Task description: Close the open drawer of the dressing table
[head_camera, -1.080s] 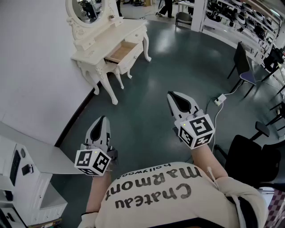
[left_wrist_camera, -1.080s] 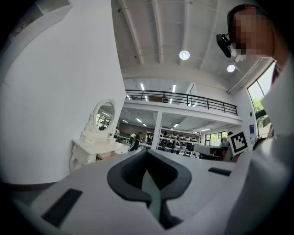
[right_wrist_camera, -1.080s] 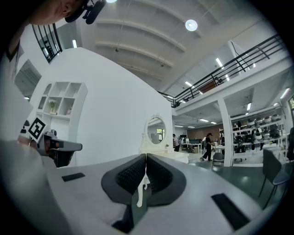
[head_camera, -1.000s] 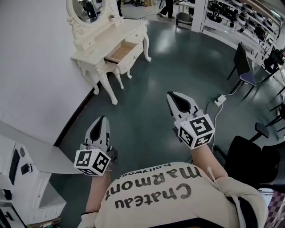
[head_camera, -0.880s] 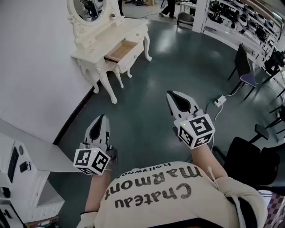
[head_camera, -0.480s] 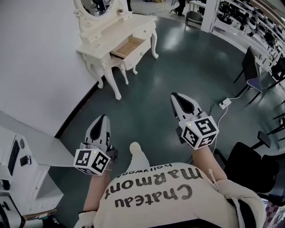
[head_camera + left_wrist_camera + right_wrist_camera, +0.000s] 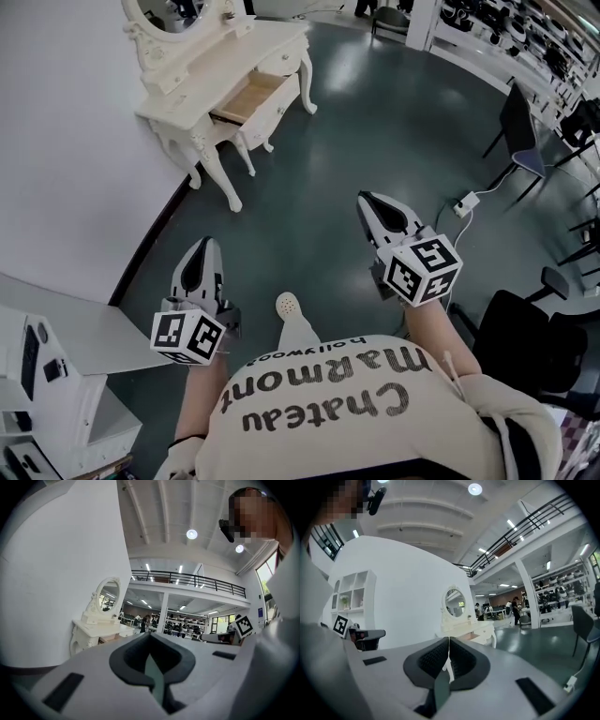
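The white dressing table (image 7: 187, 70) stands against the wall at the head view's top left, an oval mirror (image 7: 173, 11) on it. Its drawer (image 7: 242, 97) is pulled out, showing a bare wooden inside. My left gripper (image 7: 202, 246) and right gripper (image 7: 367, 201) are both shut and hold nothing. They hang over the floor well short of the table. The left gripper view shows the table (image 7: 93, 632) and drawer (image 7: 106, 639) far off beyond the shut left gripper (image 7: 150, 634). The right gripper view has the table (image 7: 468, 629) behind the right gripper (image 7: 449, 640).
Dark green floor (image 7: 319, 159) lies between me and the table. A white power strip (image 7: 464, 202) with its cable lies on the floor right of the right gripper. Black chairs (image 7: 517, 131) stand at the right. A white cabinet (image 7: 42, 375) is at the lower left. My shoe (image 7: 288, 305) shows between the grippers.
A shoe has come into view between the grippers as the person steps toward the table. Both grippers moved forward and slightly lower, staying shut. The drawer is still open.
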{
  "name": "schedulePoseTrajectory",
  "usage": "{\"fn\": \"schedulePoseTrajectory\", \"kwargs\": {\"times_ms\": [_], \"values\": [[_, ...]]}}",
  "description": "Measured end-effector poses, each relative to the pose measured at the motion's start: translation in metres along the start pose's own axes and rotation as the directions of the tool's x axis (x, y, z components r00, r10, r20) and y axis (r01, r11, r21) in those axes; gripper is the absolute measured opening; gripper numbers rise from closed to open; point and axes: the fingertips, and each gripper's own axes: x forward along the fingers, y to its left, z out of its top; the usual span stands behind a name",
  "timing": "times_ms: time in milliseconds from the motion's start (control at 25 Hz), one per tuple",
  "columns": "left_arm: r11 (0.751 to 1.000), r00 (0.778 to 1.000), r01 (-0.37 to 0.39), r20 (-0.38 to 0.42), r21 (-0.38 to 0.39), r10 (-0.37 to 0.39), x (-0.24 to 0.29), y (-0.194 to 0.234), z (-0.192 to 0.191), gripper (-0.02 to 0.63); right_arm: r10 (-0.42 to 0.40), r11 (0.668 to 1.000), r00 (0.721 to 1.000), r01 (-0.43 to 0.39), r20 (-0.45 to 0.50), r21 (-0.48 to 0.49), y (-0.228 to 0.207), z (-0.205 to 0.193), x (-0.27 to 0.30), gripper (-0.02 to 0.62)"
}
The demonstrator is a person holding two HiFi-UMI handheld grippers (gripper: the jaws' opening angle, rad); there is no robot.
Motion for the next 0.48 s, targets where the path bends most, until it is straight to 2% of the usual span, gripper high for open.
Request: {"fn": "schedulePoseTrajectory", "kwargs": {"times_ms": [200,480], "values": [[1.0,0.999,0.031,-0.017,-0.001,-0.031,0.039,0.024,0.006,0.006,-0.026,0.998,0.999,0.027,-0.019,0.062,-0.016,0.003,0.039,0.029],[0.998,0.998,0.055,-0.022,0.006,-0.055,0.094,0.074,0.035,0.006,-0.036,0.999,0.999,0.036,-0.004,-0.02,-0.014,0.038,0.11,0.029]]}}
